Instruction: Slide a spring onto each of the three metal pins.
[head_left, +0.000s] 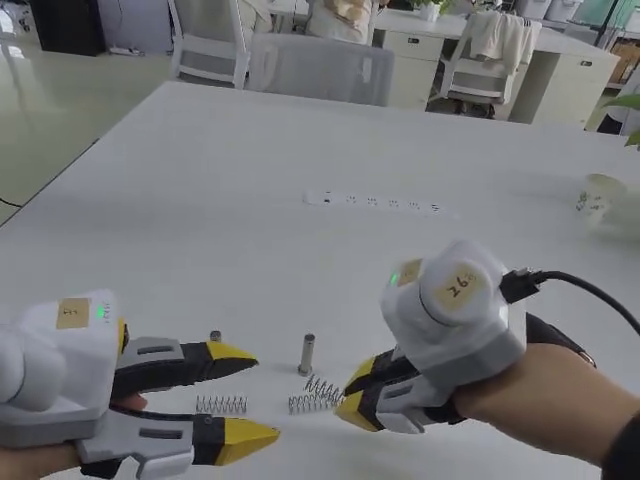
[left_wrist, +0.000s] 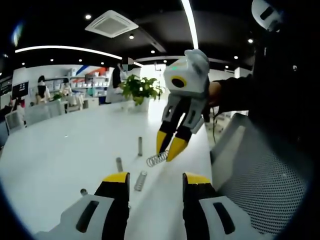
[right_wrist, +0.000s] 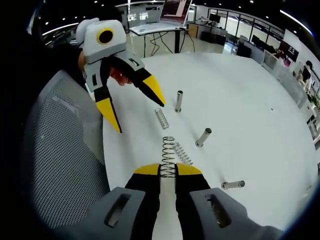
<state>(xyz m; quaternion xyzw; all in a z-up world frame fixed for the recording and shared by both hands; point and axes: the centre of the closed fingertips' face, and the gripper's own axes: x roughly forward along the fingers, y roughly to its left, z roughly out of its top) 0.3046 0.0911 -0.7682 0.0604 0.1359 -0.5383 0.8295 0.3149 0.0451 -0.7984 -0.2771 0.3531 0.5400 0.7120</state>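
My right gripper is shut on one end of a coil spring, which sticks out forward past its yellow tips. In the head view this right gripper rests low at the table's near edge with the held spring. A second spring lies just beside it, and a third spring lies between the jaws of my open left gripper. Two upright metal pins stand behind the springs. The right gripper view shows three pins. The left gripper holds nothing.
A white power strip lies across the middle of the white table. A paper cup stands at the right edge. Chairs and desks stand beyond the far edge. A mesh chair back is close to the near edge.
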